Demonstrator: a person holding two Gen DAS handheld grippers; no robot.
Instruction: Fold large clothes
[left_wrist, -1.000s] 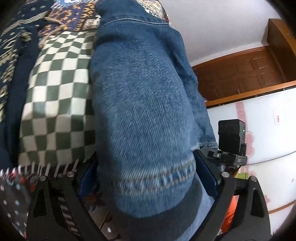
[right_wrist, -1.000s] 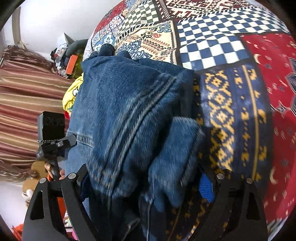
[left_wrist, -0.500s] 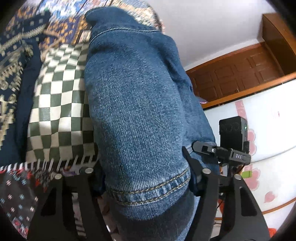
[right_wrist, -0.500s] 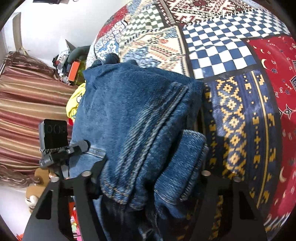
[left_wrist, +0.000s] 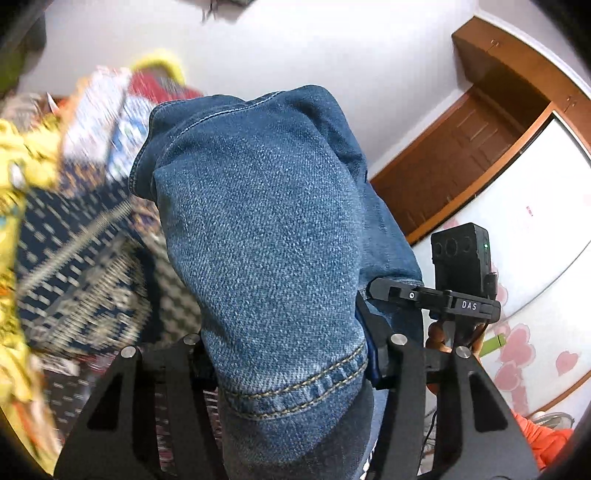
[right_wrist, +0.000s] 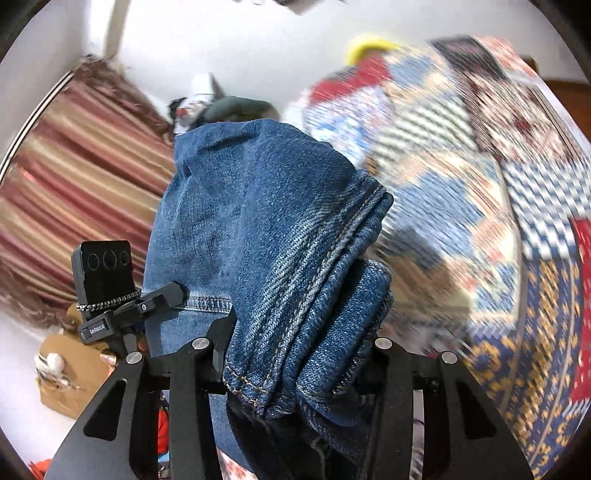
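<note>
Denim jeans (left_wrist: 266, 236) fill mid-frame between both jaws — open wall at the top, patterned bedspread (right_wrist: 480, 206) crowding the right wrist view's right side.

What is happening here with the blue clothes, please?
A person is folding a blue denim garment over a patchwork patterned blanket, with a two-finger gripper in each hand. The left gripper has just been closing on a stitched hem; the right gripper has just been closing on a bunched edge. Both clamp the denim.

White walls (left_wrist: 295, 48), a brown wooden door (left_wrist: 454, 162) (panelled), striped curtains (right_wrist: 74, 155) and a patchwork bedspread (right_wrist: 498, 229).
</note>
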